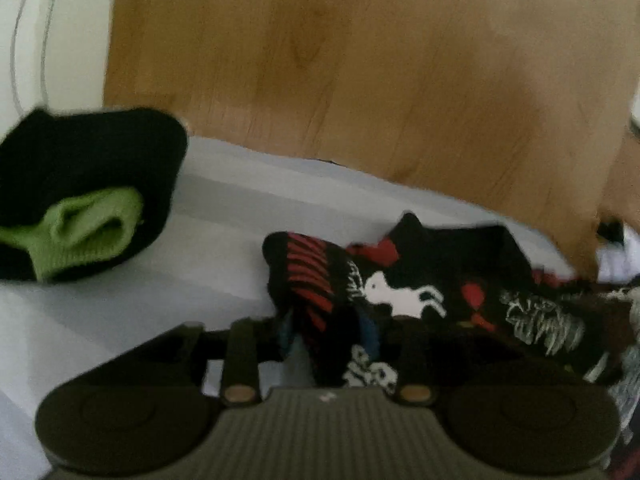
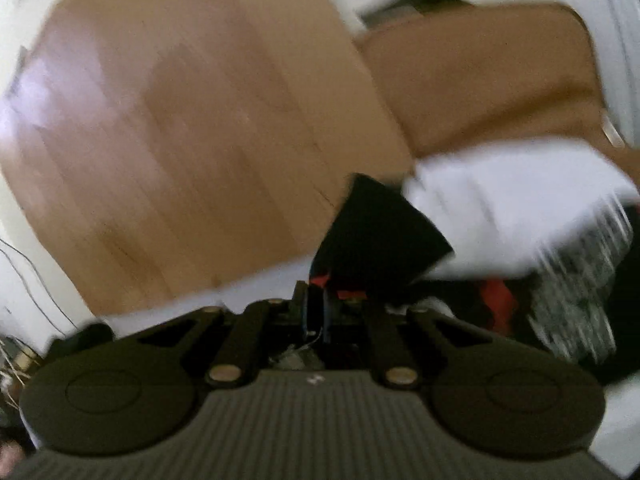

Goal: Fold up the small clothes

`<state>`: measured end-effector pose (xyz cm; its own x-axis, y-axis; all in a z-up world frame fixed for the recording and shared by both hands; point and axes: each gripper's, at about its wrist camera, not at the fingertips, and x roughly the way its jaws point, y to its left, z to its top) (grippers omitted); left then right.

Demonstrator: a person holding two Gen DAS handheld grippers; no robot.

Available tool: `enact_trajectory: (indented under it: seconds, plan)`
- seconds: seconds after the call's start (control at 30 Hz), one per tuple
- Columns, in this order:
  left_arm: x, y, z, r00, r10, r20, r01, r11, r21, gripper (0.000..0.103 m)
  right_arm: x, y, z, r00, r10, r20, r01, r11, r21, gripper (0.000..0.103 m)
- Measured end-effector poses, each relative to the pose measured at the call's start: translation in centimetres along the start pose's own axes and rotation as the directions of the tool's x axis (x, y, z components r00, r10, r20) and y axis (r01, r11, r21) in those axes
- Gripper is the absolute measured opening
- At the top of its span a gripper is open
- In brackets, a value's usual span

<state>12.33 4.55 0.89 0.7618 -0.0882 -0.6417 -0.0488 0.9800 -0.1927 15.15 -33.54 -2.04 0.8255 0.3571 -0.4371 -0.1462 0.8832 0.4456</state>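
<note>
A black garment [image 1: 420, 280] printed with red stripes and white figures lies crumpled on the white surface [image 1: 120, 300]. My left gripper [image 1: 330, 332] is low over its left end, and a fold of the cloth bulges up between the jaws. A strip of surface shows beside the left pad, so the jaws look open. In the blurred right wrist view my right gripper [image 2: 316, 304] is shut, pinching a black corner of cloth [image 2: 380, 232] with red on it, which stands up from the tips.
A rolled black and green knit piece [image 1: 80, 200] sits at the left on the white surface. Wooden floor [image 1: 360, 60] lies beyond its edge. A white cloth [image 2: 520, 208], a brown cushion [image 2: 480, 80] and black-and-white printed fabric [image 2: 572, 292] are right of the right gripper.
</note>
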Motion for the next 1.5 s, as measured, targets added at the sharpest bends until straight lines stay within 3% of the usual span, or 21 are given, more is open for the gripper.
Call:
enact_trajectory:
  seconds: [0.03,0.1,0.2,0.3,0.4,0.47,0.53,0.57,0.63,0.7,0.8,0.87,0.93,1.03,1.1,1.13,1.27,1.33,1.4,1.43,1.5]
  plan:
    - [-0.2,-0.4,0.0,1.000,0.022,0.000,-0.022,1.000,0.018,0.048,-0.1,-0.5,-0.4,1.000,-0.017,-0.014,0.017,1.000,0.004,0.010]
    - [-0.7,-0.5,0.0,0.998,0.069,0.005,-0.069,0.997,0.034,0.055,0.0,-1.0,-0.8,1.000,-0.020,-0.023,0.020,1.000,0.018,0.010]
    - [-2.7,1.2,0.3,0.999,0.017,0.030,-0.016,0.999,-0.036,0.054,-0.3,2.3,-0.7,1.000,-0.003,0.016,0.004,0.999,-0.042,0.010]
    - [-4.8,3.5,0.8,0.997,-0.048,0.053,0.055,0.987,-0.154,0.055,-0.4,7.7,0.0,0.997,0.059,0.042,-0.047,0.969,-0.242,0.010]
    - [-5.9,5.4,1.0,0.992,-0.112,0.063,0.125,0.957,-0.261,0.058,0.7,14.7,-1.1,0.985,0.171,-0.020,-0.162,0.880,-0.447,0.010]
    - [-6.0,6.0,1.0,0.986,-0.159,0.058,0.169,0.937,-0.307,0.060,2.3,18.2,-3.3,0.965,0.215,-0.152,-0.263,0.794,-0.548,0.013]
    - [-5.8,5.9,0.9,0.983,-0.178,0.040,0.181,0.933,-0.311,0.062,4.5,20.5,-6.3,0.944,0.179,-0.278,-0.320,0.710,-0.627,0.018]
    - [-5.6,5.5,0.9,0.984,-0.175,0.026,0.175,0.938,-0.299,0.062,4.9,20.6,-7.2,0.939,0.157,-0.305,-0.325,0.691,-0.645,0.029]
    - [-5.4,4.7,0.7,0.983,-0.181,0.012,0.178,0.947,-0.268,0.062,4.9,19.4,-7.3,0.942,0.146,-0.301,-0.309,0.725,-0.615,0.038]
    - [-5.1,4.1,0.7,0.980,-0.199,0.008,0.196,0.951,-0.238,0.062,4.1,16.3,-5.4,0.935,0.202,-0.292,-0.325,0.819,-0.472,0.053]
    - [-4.4,2.7,0.9,0.976,-0.216,0.003,0.212,0.957,-0.197,0.059,3.0,12.8,-3.1,0.946,0.218,-0.238,-0.278,0.925,-0.258,0.058]
    - [-4.0,1.4,1.0,0.974,-0.227,0.008,0.225,0.960,-0.166,0.057,3.2,10.7,-2.6,0.958,0.163,-0.234,-0.206,0.963,-0.173,0.058]
    - [-3.8,0.2,0.9,0.973,-0.229,0.009,0.228,0.965,-0.129,0.055,3.8,9.7,-3.3,0.955,0.117,-0.273,-0.159,0.978,-0.137,0.059]
    - [-3.4,-1.8,0.4,0.973,-0.231,-0.011,0.230,0.971,-0.065,0.048,5.0,9.9,-5.1,0.939,0.116,-0.323,-0.162,0.980,-0.119,0.056]
    - [-3.0,-2.8,0.1,0.975,-0.217,-0.038,0.216,0.976,-0.030,0.039,5.5,11.1,-5.8,0.940,0.119,-0.320,-0.182,0.967,-0.176,0.013]
    - [-2.8,-3.2,0.0,0.977,-0.208,-0.048,0.208,0.978,-0.012,0.033,5.2,11.5,-5.9,0.950,0.120,-0.289,-0.176,0.969,-0.175,0.013]
    - [-3.6,-4.1,0.5,0.982,-0.189,0.019,0.189,0.982,0.024,0.032,2.6,12.1,-4.7,0.991,0.113,-0.075,-0.126,0.968,-0.217,0.012]
    - [-3.7,-4.4,0.7,0.982,-0.183,0.042,0.182,0.983,0.027,0.032,2.8,11.2,-5.0,0.994,0.057,-0.089,-0.076,0.971,-0.227,0.013]
    - [-2.7,-5.2,0.7,0.986,-0.168,0.012,0.167,0.985,0.041,0.032,4.7,10.7,-6.2,0.976,-0.026,-0.215,-0.032,0.965,-0.262,0.020]
    - [-1.9,-5.8,0.5,0.988,-0.154,-0.011,0.155,0.986,0.056,0.032,4.3,10.0,-6.4,0.982,-0.006,-0.190,-0.043,0.968,-0.249,0.020]
    - [0.1,-6.8,-0.4,0.993,-0.098,-0.060,0.104,0.988,0.115,0.031,2.7,8.6,-5.3,0.982,0.010,-0.191,-0.047,0.981,-0.190,0.033]
